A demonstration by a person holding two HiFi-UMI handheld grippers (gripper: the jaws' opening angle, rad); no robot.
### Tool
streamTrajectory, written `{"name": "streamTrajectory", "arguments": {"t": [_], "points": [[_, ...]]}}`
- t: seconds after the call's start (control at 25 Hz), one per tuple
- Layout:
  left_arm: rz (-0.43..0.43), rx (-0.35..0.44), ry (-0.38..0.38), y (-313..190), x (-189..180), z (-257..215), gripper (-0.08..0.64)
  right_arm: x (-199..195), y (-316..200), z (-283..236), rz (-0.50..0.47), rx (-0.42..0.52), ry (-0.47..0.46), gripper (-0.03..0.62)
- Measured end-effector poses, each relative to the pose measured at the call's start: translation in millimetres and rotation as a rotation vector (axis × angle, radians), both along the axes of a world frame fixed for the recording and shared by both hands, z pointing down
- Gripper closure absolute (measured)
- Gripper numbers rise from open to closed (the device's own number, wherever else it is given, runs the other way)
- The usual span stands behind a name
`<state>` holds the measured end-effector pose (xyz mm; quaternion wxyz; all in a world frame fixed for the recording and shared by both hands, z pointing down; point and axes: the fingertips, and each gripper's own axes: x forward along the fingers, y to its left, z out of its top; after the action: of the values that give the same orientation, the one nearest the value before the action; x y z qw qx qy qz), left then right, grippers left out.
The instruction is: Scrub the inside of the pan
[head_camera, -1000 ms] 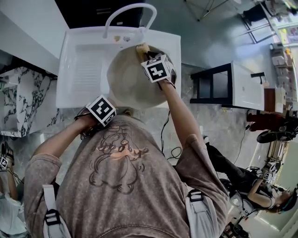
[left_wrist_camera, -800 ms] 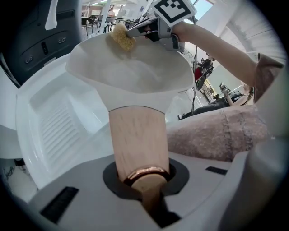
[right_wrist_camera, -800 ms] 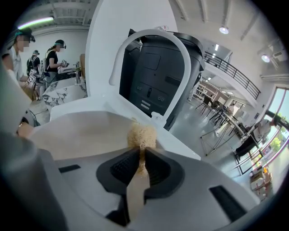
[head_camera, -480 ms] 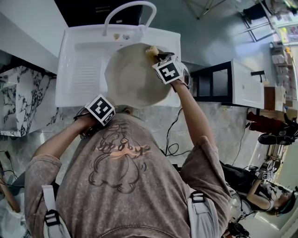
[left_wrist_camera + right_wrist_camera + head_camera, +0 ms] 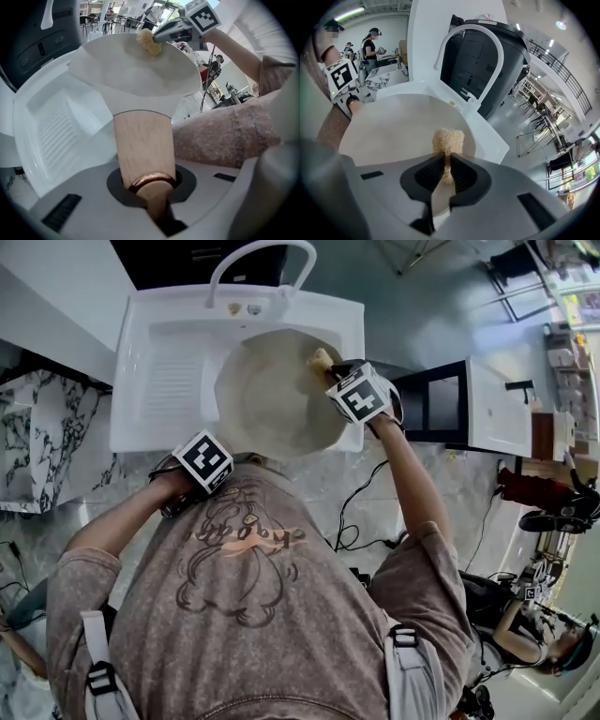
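Note:
The pan [image 5: 267, 399], pale cream inside, is tilted over the white sink [image 5: 159, 343]. My left gripper [image 5: 220, 465] is shut on its wooden handle [image 5: 143, 145], which ends in a copper ring. In the left gripper view the pan [image 5: 136, 70] rises ahead of my left gripper [image 5: 151, 187]. My right gripper [image 5: 332, 367] is shut on a yellow scrub sponge [image 5: 319, 359], pressed against the pan's inner wall at the right. The right gripper view shows the sponge [image 5: 448, 139] sticking out of my right gripper [image 5: 446, 169] onto the pan [image 5: 393, 129].
A curved white faucet [image 5: 258, 259] arches over the sink's far edge. A ribbed drainboard [image 5: 173, 381] fills the sink's left half. A marble counter [image 5: 37, 446] lies at the left, a black-and-white cabinet [image 5: 469, 413] at the right, and cables [image 5: 352, 540] on the floor.
My right gripper has slid the sponge rightward and nearer along the pan's inner wall, from the far rim to the right side. The left gripper still holds the handle in place.

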<state>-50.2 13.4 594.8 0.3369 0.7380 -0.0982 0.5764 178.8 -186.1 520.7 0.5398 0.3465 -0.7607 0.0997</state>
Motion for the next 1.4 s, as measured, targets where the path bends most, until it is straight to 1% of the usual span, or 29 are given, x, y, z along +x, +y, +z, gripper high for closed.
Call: {"name": "streamTrajectory", "arguments": {"t": [0.08,0.24,0.56,0.76,1.0,1.12,1.32,1.4], "points": [[0.0,-0.008,0.003,1.4,1.4,-0.4,0.523,4.9,13.0,0.3,-0.02,-0.03,0.017,0.54],[-0.005,-0.01,0.001,1.6,1.4,-0.5,0.523,6.5,41.5,2.8,-0.058,-0.092,0.023,0.54],[-0.013,-0.018,0.002,0.3,3.6,0.4,0.523,-8.9,82.6,11.5,-0.099,-0.191,-0.016,0.54],[-0.015,-0.025,0.002,0.3,4.6,1.5,0.523,-29.3,110.1,13.6,-0.175,-0.228,-0.01,0.541],[-0.006,-0.017,0.006,1.2,9.9,0.5,0.522,-64.1,140.1,16.3,-0.308,-0.279,-0.005,0.541],[0.0,-0.022,0.001,2.8,9.3,0.2,0.522,-81.4,147.8,16.9,-0.339,-0.308,-0.054,0.54],[0.002,-0.025,0.008,5.6,11.1,0.1,0.522,-102.9,153.5,18.6,-0.345,-0.346,-0.135,0.54],[0.003,-0.03,0.005,7.6,10.8,0.4,0.522,-114.8,155.4,21.0,-0.363,-0.36,-0.164,0.541]]}}
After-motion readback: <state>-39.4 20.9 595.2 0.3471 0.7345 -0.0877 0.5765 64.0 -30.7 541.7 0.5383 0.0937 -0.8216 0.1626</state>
